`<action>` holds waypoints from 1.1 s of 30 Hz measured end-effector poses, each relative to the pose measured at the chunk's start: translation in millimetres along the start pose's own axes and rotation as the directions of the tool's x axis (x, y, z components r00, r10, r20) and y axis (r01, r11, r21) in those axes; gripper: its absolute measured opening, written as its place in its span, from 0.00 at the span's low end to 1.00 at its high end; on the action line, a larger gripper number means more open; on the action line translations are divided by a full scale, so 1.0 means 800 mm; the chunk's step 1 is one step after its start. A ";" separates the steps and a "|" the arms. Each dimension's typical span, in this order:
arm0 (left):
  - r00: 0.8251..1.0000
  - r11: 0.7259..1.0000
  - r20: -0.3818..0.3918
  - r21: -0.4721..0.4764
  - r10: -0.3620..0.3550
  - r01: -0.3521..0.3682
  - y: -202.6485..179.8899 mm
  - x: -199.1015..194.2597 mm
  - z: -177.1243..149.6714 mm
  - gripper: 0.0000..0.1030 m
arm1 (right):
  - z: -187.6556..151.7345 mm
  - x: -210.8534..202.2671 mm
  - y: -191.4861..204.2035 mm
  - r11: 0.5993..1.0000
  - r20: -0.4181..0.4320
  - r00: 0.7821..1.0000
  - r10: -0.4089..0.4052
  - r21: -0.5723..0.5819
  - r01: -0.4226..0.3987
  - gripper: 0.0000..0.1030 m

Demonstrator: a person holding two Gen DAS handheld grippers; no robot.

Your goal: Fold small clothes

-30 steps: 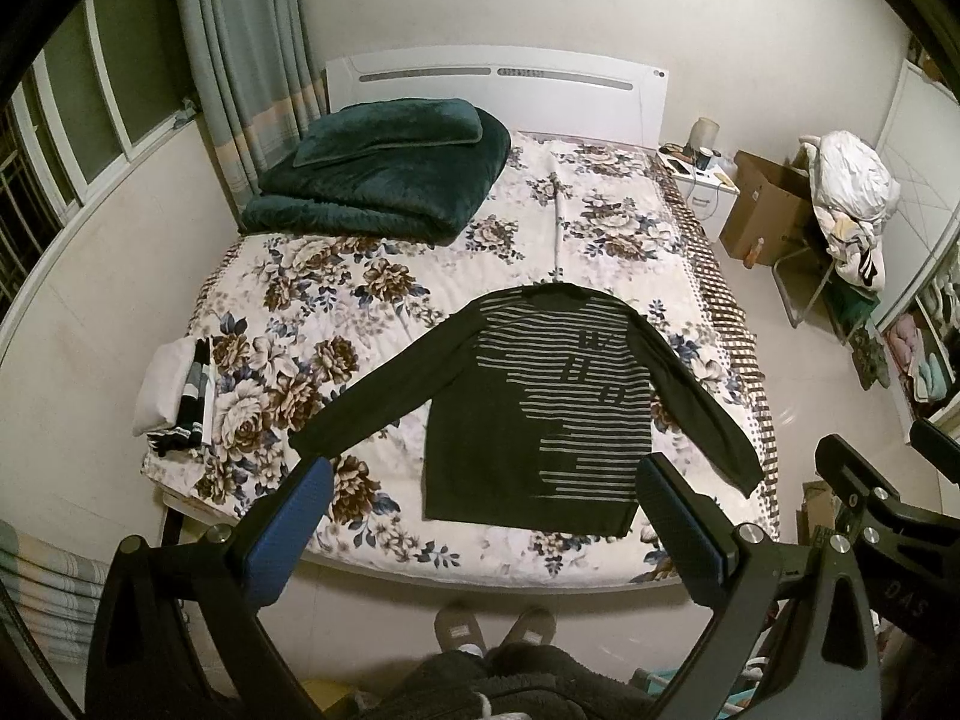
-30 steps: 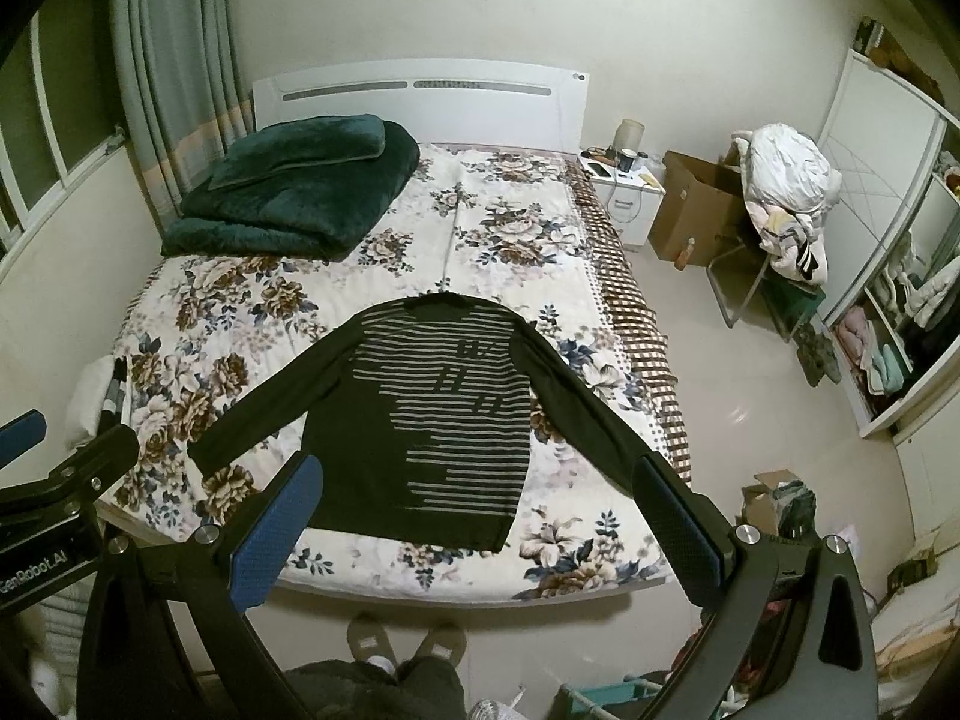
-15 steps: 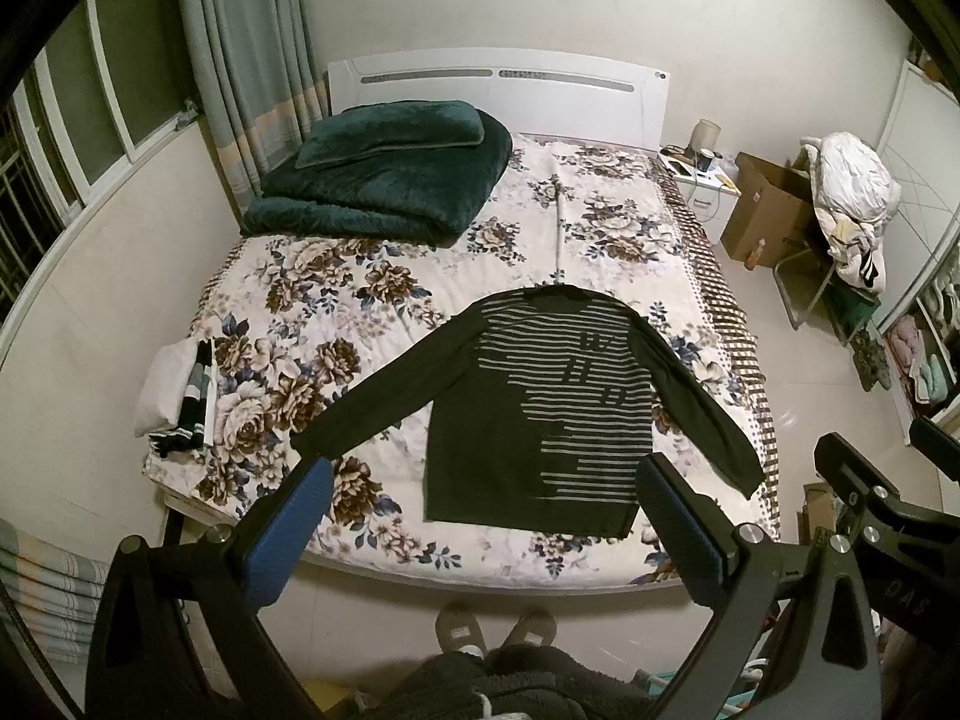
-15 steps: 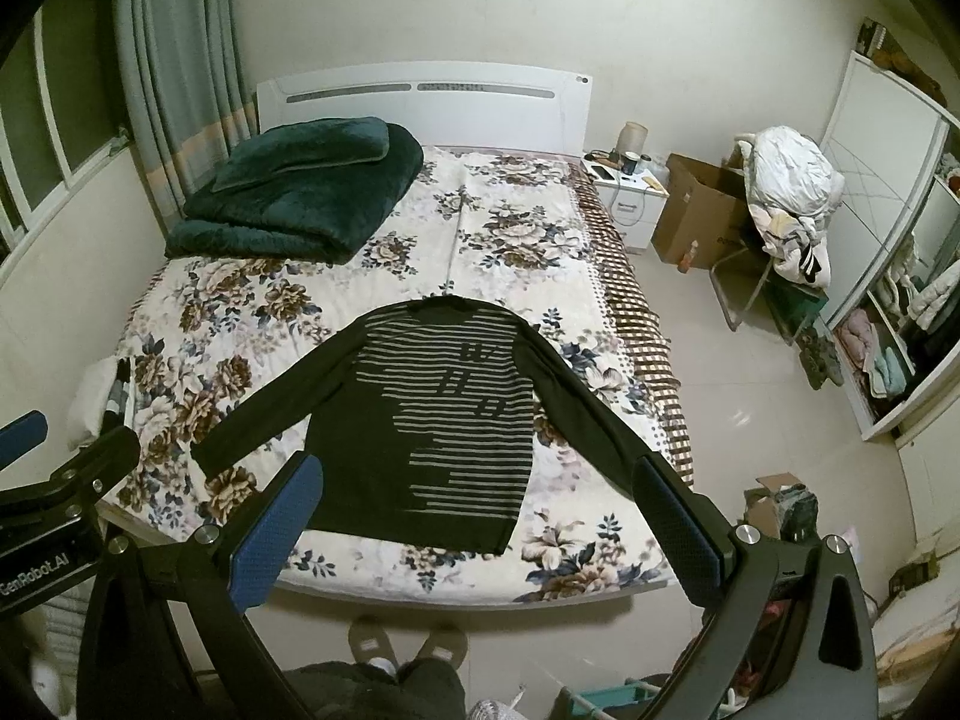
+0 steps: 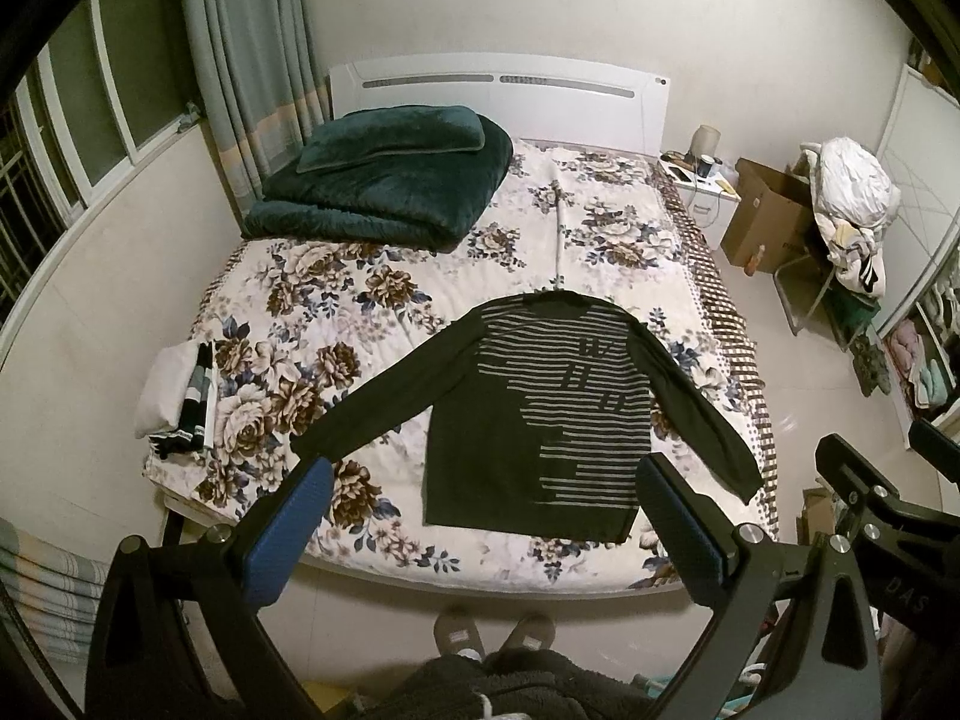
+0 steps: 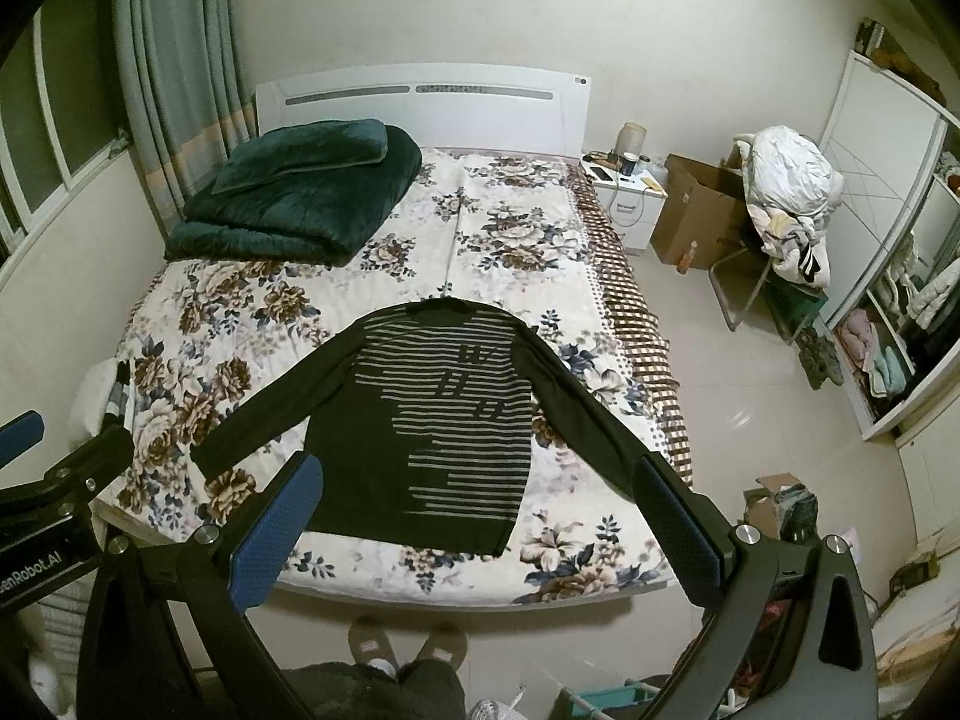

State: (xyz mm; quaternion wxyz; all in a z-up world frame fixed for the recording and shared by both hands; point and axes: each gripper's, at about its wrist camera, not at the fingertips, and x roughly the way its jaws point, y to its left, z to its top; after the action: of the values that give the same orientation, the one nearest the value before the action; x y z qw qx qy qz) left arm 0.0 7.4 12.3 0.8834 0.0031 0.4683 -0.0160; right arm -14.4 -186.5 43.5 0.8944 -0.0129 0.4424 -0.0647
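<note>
Floral bed, curtained window, tiled floor

The left gripper is hanging in the air with its jaws spread wide, its blue-padded fingers pointing forward and gripping nothing. The right gripper is hovering level beside it, jaws equally wide apart, its blue pads bare. Each gripper's black frame is showing at the edge of the other's camera view. The person is standing below them, slippered feet set side by side and pointing forward.
</note>
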 end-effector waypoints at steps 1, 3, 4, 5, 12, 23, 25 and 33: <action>1.000 1.000 0.000 0.001 0.000 0.000 0.000 0.000 0.000 1.00 | 0.000 0.000 0.000 1.000 0.000 1.000 0.000 0.000 0.000 1.00; 1.000 1.000 0.001 0.001 0.001 -0.001 0.001 -0.001 0.001 1.00 | -0.002 0.001 -0.001 1.000 0.001 1.000 0.001 0.001 -0.001 1.00; 1.000 1.000 0.001 0.000 0.000 0.000 0.000 0.000 0.000 1.00 | -0.002 0.002 -0.001 1.000 0.001 1.000 0.000 0.001 0.000 1.00; 1.000 1.000 0.001 -0.001 0.000 0.000 0.000 -0.003 0.003 1.00 | -0.002 0.002 -0.001 1.000 0.001 1.000 0.000 0.001 0.000 1.00; 1.000 1.000 0.002 0.000 -0.001 0.001 0.000 -0.004 0.003 1.00 | -0.002 0.002 -0.002 1.000 0.002 1.000 0.000 0.001 0.000 1.00; 0.999 1.000 0.033 -0.013 0.027 -0.027 0.002 0.002 0.021 1.00 | 0.009 0.005 -0.001 0.999 -0.014 1.000 0.001 0.032 -0.001 1.00; 0.997 0.999 0.057 -0.015 0.043 -0.042 0.002 0.018 0.031 1.00 | 0.012 0.016 -0.005 0.998 -0.023 1.000 0.015 0.064 -0.014 1.00; 0.994 0.994 0.028 0.030 0.102 -0.102 -0.004 0.166 0.050 1.00 | -0.033 0.185 -0.104 0.937 -0.166 0.985 -0.042 0.336 0.096 1.00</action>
State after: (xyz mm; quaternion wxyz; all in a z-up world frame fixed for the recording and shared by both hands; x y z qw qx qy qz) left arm 107.2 -0.1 -75.2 0.8890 0.0406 0.4555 0.0218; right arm 44.9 -286.5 -82.4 0.8427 0.1326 0.4923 -0.1729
